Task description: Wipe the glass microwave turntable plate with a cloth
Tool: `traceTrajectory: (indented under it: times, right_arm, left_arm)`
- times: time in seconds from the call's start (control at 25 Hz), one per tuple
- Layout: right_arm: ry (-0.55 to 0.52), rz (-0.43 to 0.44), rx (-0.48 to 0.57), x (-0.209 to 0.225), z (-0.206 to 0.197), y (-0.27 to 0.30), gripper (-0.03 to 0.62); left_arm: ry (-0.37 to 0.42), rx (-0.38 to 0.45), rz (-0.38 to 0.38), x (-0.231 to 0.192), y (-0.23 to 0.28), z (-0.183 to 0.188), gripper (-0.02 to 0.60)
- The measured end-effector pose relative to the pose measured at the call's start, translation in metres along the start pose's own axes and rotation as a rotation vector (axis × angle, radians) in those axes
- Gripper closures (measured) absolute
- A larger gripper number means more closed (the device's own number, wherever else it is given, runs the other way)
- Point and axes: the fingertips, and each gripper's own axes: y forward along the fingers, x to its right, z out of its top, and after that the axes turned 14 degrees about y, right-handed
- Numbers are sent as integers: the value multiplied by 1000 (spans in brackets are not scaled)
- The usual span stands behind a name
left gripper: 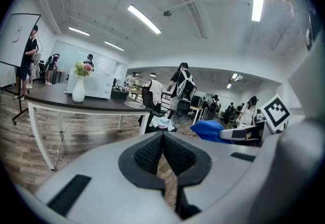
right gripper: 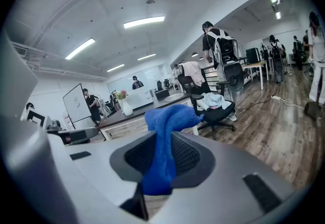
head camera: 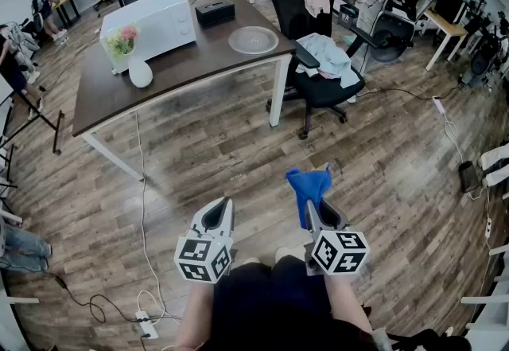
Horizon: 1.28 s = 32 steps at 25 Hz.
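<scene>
Right gripper view: my right claw (right gripper: 161, 167) pinching blue cloth (right gripper: 170, 124), with cloth bunched up above pads. Left gripper view: my left claw (left gripper: 163, 153) pressed together, nothing between. Head view: I see both claws held low over wooden floor (head camera: 382, 166), well apart from counter (head camera: 103, 95). On counter: glass turntable plate (head camera: 253, 40), flat, near corner by black office chair (head camera: 318, 83); white microwave (head camera: 155, 23) to plate's left; white vase (head camera: 140, 72) with flowers; black box (head camera: 215, 13). Clothes draped on chair.
</scene>
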Motion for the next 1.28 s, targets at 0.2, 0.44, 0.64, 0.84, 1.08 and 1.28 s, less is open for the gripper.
traceTrajectory:
  times: [0.2,0.44,0.64,0.84,1.08,1.28]
  right_arm:
    - [6,10,3,-13,-7,-2,519]
    - [46,-12,-17,-15,-22,2,516]
    - [46,-29,-38,-14,-32,6,516]
    - [62,-50,-43,-6,-24,20,515]
    - [64,-35,-53,-7,-1,68,514]
    - [60,-21,-70,0,27,126,514]
  left_arm:
    - [-8,-2,8,-6,-12,-4,577]
    - [-28,-22,13,-16,-19,-17,577]
    - [-25,-37,4,-23,-15,-25,577]
    - [-28,-49,-5,-31,1,-24,577]
    - [-21,-51,6,-57,40,-9,577]
    - [-13,-50,29,-88,91,8,577]
